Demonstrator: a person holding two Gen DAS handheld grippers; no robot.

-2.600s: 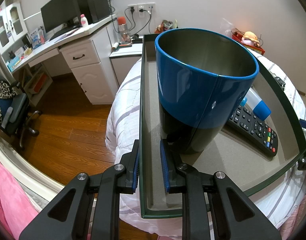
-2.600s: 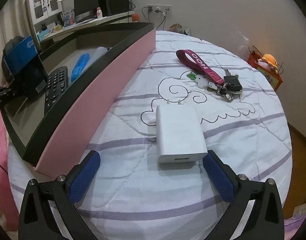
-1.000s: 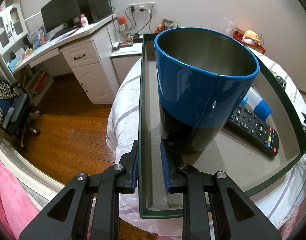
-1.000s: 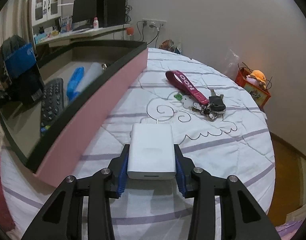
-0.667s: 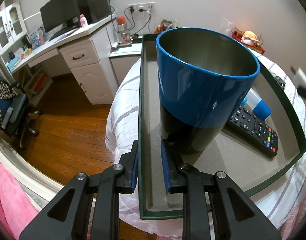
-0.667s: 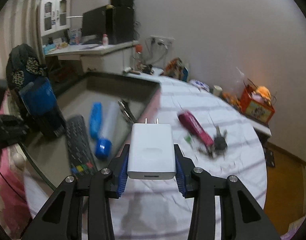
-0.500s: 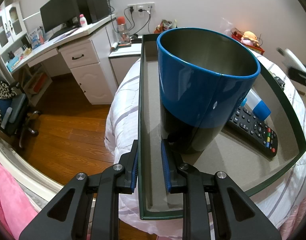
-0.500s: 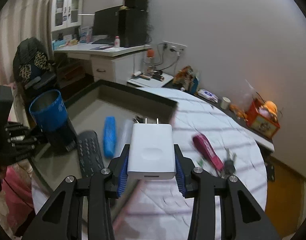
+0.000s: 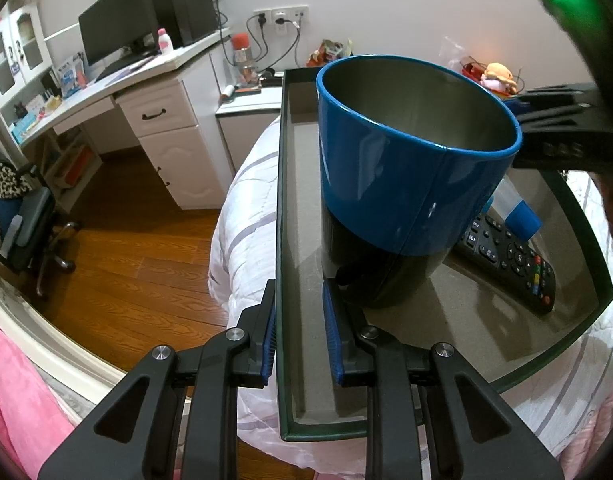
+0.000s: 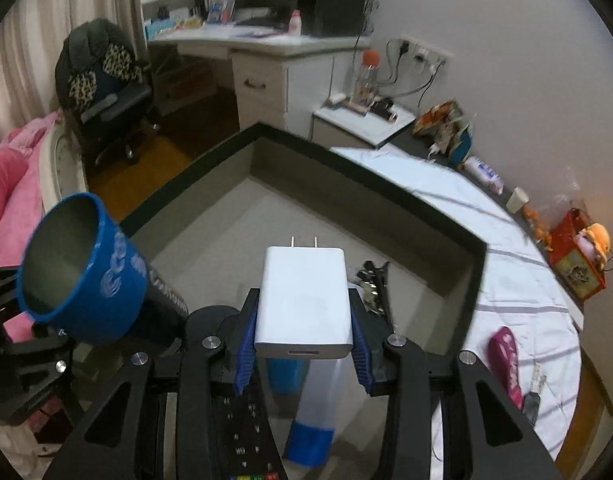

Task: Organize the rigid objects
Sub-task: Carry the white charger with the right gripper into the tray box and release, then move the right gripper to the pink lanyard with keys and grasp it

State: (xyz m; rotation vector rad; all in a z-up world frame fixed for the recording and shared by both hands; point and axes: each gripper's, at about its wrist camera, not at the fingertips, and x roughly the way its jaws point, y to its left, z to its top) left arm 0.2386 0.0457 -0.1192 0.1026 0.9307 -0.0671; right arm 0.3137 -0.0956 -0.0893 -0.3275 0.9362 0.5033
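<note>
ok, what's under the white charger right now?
The white charger, clamped in the right tool, hangs over the box. Below it show a blue-capped tube and the remote; the charger covers the floor directly beneath.

The cup (image 9: 410, 184) was bright blue above and black below, grey metal inside, with a pale blue swirl printed on its band. The tray (image 9: 284, 216) had a dark green-black rim and a beige-grey floor. The remote (image 9: 510, 258) was black with red, green, yellow and blue buttons. The charger (image 10: 304, 300) was plain white. The fingers (image 10: 242, 354) were black with blue ribbed pads. The bedsheet (image 9: 246, 216) was white with grey-lilac stripes. The strap (image 10: 506, 360) was magenta with white lettering. The floor (image 9: 146, 264) was orange-brown wood, and the desk (image 9: 162, 92) white.
</note>
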